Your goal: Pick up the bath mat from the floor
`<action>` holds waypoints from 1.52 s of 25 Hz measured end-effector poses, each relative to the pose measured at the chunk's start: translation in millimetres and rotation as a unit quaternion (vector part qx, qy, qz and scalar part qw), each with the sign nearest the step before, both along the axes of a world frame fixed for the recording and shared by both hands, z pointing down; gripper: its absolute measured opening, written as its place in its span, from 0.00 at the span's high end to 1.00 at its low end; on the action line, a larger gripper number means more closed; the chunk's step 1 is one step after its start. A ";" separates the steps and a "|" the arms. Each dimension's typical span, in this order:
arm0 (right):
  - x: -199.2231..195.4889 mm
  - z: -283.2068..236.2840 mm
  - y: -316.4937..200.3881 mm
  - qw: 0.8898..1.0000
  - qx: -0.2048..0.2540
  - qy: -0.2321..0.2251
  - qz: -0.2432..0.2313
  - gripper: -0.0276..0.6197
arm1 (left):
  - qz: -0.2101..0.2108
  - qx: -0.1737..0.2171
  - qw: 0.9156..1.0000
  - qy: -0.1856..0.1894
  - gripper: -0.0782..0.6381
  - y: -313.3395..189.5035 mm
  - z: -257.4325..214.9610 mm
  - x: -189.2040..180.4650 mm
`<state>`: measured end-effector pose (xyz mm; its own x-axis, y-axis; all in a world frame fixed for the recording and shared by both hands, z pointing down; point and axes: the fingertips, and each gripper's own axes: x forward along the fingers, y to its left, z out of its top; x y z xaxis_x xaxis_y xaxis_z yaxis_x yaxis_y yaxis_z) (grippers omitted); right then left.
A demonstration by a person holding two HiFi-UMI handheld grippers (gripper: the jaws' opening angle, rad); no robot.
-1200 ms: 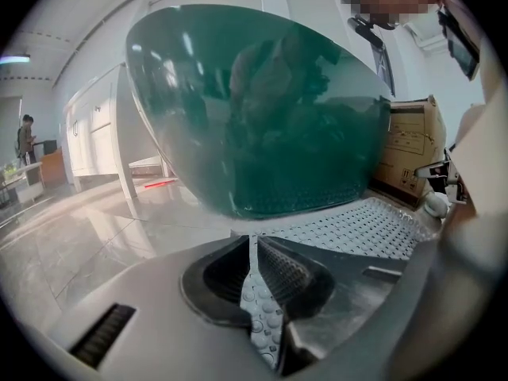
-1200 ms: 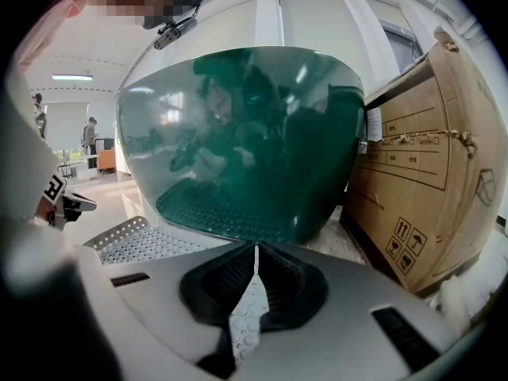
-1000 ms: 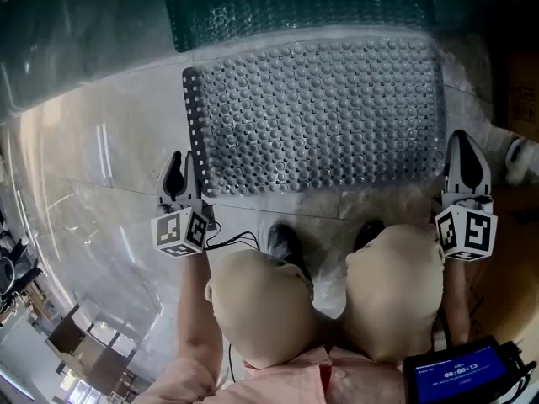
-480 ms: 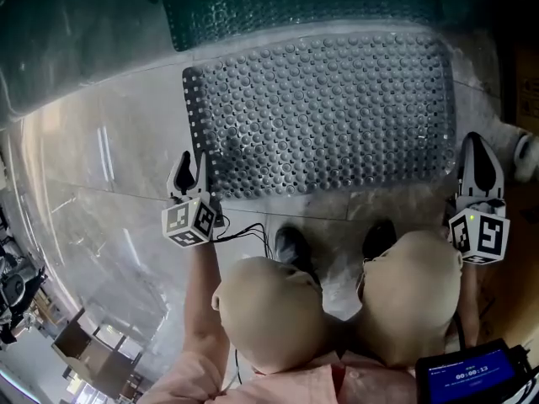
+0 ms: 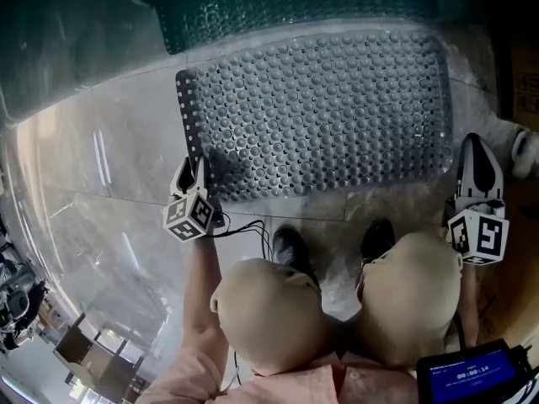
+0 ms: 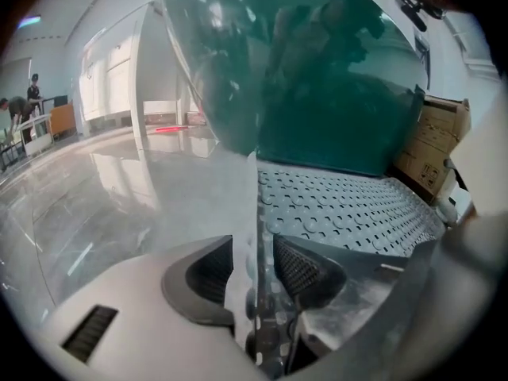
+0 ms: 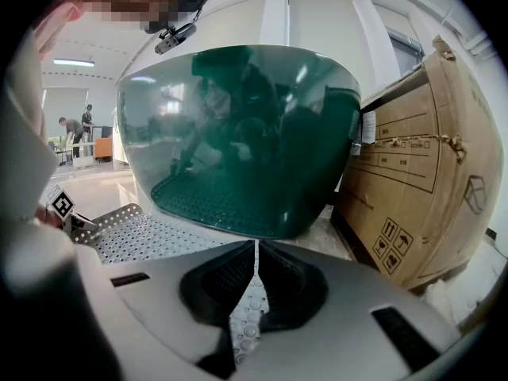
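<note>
The grey studded bath mat (image 5: 320, 116) lies flat on the glossy floor in front of a dark green tub. My left gripper (image 5: 192, 175) is at the mat's near left corner. Its jaws have just been opening and now stand open, with the mat's thin perforated edge (image 6: 258, 213) running between the pads untouched on both sides (image 6: 254, 244). My right gripper (image 5: 477, 162) is at the near right corner, shut on the mat's edge (image 7: 255, 248). The rest of the mat (image 7: 135, 236) stretches away to the left in the right gripper view.
The green translucent tub (image 5: 295, 7) stands just beyond the mat. A cardboard box (image 7: 421, 181) stands close on the right. The person's knees and shoes (image 5: 290, 247) are right behind the mat's near edge. A small screen device (image 5: 472, 373) hangs at the lower right.
My left gripper has sunk and shifted right onto the mat's near left corner, and its jaws have spread apart. The right gripper has stayed put on the right corner.
</note>
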<state>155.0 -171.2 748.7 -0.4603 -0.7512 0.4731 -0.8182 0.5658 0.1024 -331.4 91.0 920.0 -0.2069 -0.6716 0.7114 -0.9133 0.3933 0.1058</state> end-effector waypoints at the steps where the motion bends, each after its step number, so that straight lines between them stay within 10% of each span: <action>1: -0.4 0.5 0.0 1.000 -0.001 0.001 0.000 0.92 | -0.008 -0.001 1.000 0.004 0.65 2.0 2.8 -2.1; 24: 38.0 58.3 -0.7 0.997 -0.068 -0.010 0.028 0.92 | -0.001 0.008 1.000 0.027 0.84 -7.2 -11.6 15.9; 29: 43.9 87.4 5.7 0.994 -0.106 -0.017 0.024 0.70 | -0.006 0.003 1.000 0.027 0.84 -4.6 -13.7 16.6; 38: 65.4 143.2 5.5 0.988 -0.154 0.003 0.033 0.67 | -0.004 -0.010 1.000 0.018 0.84 -11.7 -11.0 19.8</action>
<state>220.4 -165.8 891.9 -0.4117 -0.5991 0.6867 -0.8537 0.5172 -0.0606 -311.6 79.3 909.0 -0.1860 -0.6549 0.7325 -0.9055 0.4037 0.1310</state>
